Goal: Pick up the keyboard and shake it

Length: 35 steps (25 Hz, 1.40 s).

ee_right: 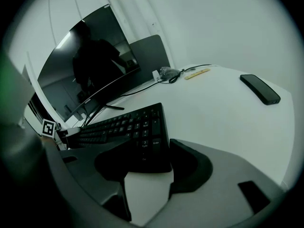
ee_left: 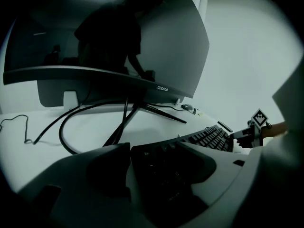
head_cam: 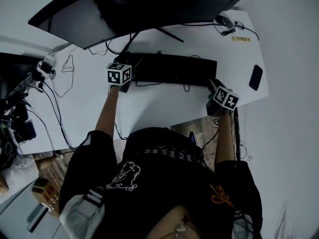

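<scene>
Far left of the desk (head_cam: pixel 159 108): a tangle of cables (head_cam: pixel 56 101) running off the edge. Left tongs (ee_left: pixel 156 160) are clamped on the left end of the keyboard (head_cam: pixel 174 68); the Esc corner sits right between the pads, one pad against the far edge and the other over the near edge. The keyboard is black and full-size. It lies across the middle of the desk, in front of the monitor (head_cam: pixel 134 4) and just short of its stand legs (head_cam: pixel 167 34); its cable loops out beside the near edge. Can't tell whether it's clear of the surface or resting on it (the head view is dark, with no clean shadow). Right tongs (ee_right: pixel 145 158) are clamped on the keyboard's right end, at the numpad corner with the Enter key, pads on the front and back edges and bare desk showing under the end. Both of the person's arms are stretched forward, one to each end. Right of that: a dark phone (head_cam: pixel 255 77) lies flat near the desk's right edge, well apart from the keyboard. A yellow strip (head_cam: pixel 240 39) lies toward the back right corner.
</scene>
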### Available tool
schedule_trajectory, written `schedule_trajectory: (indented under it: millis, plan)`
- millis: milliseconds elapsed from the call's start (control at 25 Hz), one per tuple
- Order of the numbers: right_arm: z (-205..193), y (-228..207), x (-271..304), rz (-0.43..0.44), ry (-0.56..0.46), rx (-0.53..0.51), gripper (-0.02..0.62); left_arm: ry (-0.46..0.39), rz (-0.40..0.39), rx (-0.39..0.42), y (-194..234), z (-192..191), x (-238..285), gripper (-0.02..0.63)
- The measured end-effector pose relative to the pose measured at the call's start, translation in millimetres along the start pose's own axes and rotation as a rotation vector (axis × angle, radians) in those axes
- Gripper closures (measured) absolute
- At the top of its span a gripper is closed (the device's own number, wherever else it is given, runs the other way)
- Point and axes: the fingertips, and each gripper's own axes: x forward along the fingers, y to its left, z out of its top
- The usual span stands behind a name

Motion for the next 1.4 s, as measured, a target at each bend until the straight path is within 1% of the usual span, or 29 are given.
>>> schedule_trajectory:
  millis: [80,160,320,480,680,800,880,1000,1080,1200,1400]
  plan:
    - [2.6,2.2,-6.3,-0.002,-0.02,0.007,0.373,-0.018,0.021,0.023,-0.4,4.6,-5.9,0.305]
    - [8.3,8.7,-15.6,0.012,-0.048,-0.002,0.376,-0.055,0.036,0.04,-4.1,14.4,-16.8,0.307]
    - [24.9,29.2,-42.5,0.074,-0.14,0.003,0.393,-0.148,0.013,0.066,-28.1,39.7,-44.3,0.316]
    - [29.4,52.7,-69.3,0.161,-0.222,0.045,0.423,-0.223,-0.049,0.104,-69.8,56.5,-74.4,0.36]
    - [28.7,92.5,-115.2,0.249,-0.299,0.041,0.437,-0.274,-0.147,0.137,-137.2,57.7,-107.5,0.393]
    - [24.7,114.0,-144.8,0.294,-0.339,0.03,0.462,-0.301,-0.206,0.139,-178.4,52.5,-127.7,0.414]
    - [18.1,126.3,-162.4,0.327,-0.359,0.025,0.462,-0.315,-0.249,0.129,-204.3,46.8,-141.6,0.423]
    - [-3.0,142.4,-182.1,0.386,-0.358,0.014,0.462,-0.304,-0.292,0.134,-238.3,30.8,-161.9,0.423]
    - [-19.3,150.3,-193.0,0.404,-0.344,0.003,0.462,-0.293,-0.303,0.141,-256.9,18.2,-177.0,0.433]
    - [-42.2,158.6,-208.9,0.404,-0.323,-0.016,0.462,-0.284,-0.313,0.133,-280.9,-3.3,-202.9,0.456]
    - [-75.7,172.9,-236.9,0.441,-0.324,-0.042,0.472,-0.264,-0.308,0.129,-306.7,-41.5,-239.3,0.488]
